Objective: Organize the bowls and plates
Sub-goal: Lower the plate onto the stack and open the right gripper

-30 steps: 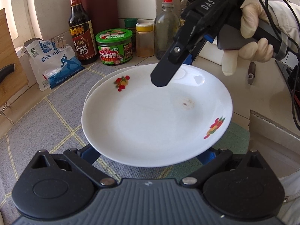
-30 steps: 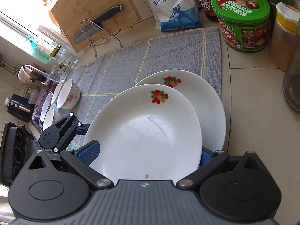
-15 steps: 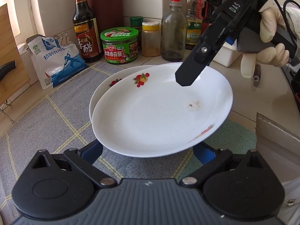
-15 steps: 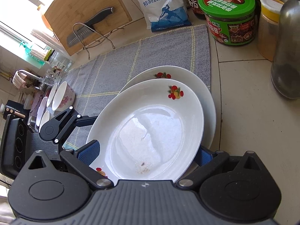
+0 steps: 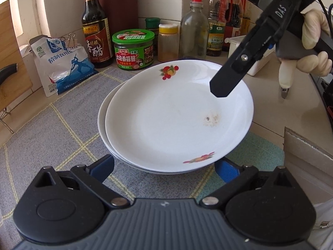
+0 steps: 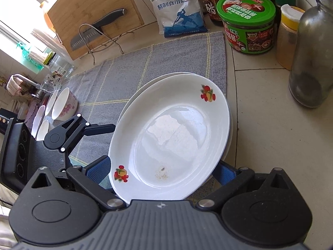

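A white plate (image 5: 166,120) with fruit prints rests on a second like plate (image 5: 102,112) on the grey mat (image 5: 52,137). The pair also shows in the right wrist view, top plate (image 6: 177,137) over lower plate (image 6: 133,98). My left gripper (image 5: 164,167) is open, its blue pads either side of the plates' near rim. My right gripper (image 6: 164,170) is open too, straddling the opposite rim; its black finger (image 5: 231,77) hangs over the top plate. The left gripper body (image 6: 62,133) shows beside the plates.
Bottles and jars stand at the back: vinegar bottle (image 5: 95,35), green jar (image 5: 134,50), glass bottle (image 5: 193,31). A salt bag (image 5: 62,66) lies at the mat's corner. A cutting board with a knife (image 6: 97,16) leans left. Several bowls (image 6: 62,104) stand in a rack. A cardboard box (image 5: 308,156) is right.
The top plate came down from a tilted, lifted pose and now lies level, nested on the lower plate. Both grippers have drawn back a little from its rim.
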Demonstrator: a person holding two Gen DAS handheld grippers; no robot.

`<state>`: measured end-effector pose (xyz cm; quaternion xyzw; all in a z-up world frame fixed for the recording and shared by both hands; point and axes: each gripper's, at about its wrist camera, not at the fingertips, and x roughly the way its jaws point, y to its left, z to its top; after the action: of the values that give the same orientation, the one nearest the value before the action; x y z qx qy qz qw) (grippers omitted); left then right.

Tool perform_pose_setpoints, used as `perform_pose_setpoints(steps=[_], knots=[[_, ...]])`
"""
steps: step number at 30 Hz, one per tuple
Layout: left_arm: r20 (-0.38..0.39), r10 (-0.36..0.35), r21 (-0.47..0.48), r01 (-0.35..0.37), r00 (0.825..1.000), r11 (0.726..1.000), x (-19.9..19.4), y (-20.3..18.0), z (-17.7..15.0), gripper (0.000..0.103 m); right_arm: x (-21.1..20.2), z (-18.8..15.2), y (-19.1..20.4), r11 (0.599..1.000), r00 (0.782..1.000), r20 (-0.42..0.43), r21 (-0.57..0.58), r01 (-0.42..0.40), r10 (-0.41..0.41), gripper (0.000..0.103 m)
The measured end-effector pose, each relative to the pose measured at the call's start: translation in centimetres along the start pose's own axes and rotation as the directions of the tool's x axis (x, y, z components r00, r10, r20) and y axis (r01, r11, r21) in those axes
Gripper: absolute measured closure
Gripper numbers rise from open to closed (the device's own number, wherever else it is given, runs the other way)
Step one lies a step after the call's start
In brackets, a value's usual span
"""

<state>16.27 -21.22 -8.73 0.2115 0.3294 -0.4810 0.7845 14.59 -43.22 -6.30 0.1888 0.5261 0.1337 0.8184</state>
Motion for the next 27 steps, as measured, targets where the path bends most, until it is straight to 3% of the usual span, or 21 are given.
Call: perform_pose_setpoints(steps=[13, 20, 27], knots=[[0.017, 0.01, -0.014, -0.009, 1.0, 1.0, -0.3, -0.2, 0.0, 0.001, -0.1, -1.1, 1.7, 0.988, 0.989, 0.008, -0.05, 0.147, -0.147, 0.0], [0.038, 0.022, -0.044, -0.021, 0.999, 0.999, -0.8, -0.1, -0.3, 0.001, -0.4, -1.7, 3.2, 0.963, 0.97, 0.097, -0.13, 0.237, -0.225, 0.0], [0.07, 0.056, -0.104, -0.049, 0.996, 0.993, -2.0, -0.3, -0.7, 0.001, -0.5, -2.6, 4.8, 0.929, 0.934, 0.228, -0.186, 0.321, -0.277, 0.0]])
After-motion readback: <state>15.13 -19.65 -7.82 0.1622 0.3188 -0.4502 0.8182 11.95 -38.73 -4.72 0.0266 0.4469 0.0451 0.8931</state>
